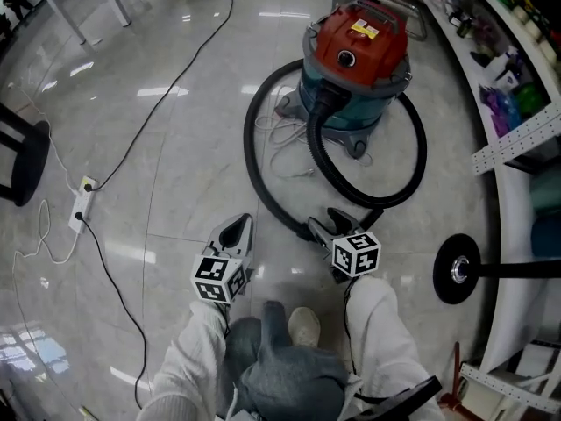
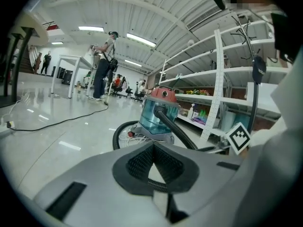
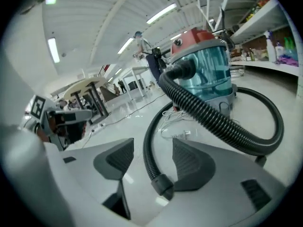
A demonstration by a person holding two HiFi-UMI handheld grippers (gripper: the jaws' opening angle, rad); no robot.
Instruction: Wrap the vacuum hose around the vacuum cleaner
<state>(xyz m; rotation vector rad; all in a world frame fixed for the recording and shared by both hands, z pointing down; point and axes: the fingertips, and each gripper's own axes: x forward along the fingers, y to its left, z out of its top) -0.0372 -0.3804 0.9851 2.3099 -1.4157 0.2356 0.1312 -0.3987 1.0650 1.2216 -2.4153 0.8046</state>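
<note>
The black ribbed vacuum hose (image 1: 249, 147) lay in two wide loops on the glossy grey floor (image 1: 175, 147). It ran from the front inlet of the red-lidded, teal-drummed vacuum cleaner (image 1: 355, 68), swung out to its 9 o'clock side and came back toward 6 o'clock. None of it was wound on the body yet. Its smooth end cuff (image 3: 162, 184) lay at 6 o'clock from the machine, in line with the gap of the right gripper (image 1: 330, 222), whose jaws stood spread wide and pressed on nothing. The left gripper (image 1: 241, 224), at 9 o'clock from the right one, had its tips pressed together and pinched nothing. We saw only floor and a bit of hose through its hollow.

We judged that the step in hand was taking up the free end. A grip on the stiff cuff rather than the soft ribs should hold better. The hose should then be led close around the drum, clear of the loose white cord (image 1: 285, 139) at the base.

The drum was translucent, but we could not tell what it held. The white shelving (image 1: 517, 139) at 3 o'clock carried bottles (image 1: 504, 68) and packets.
</note>
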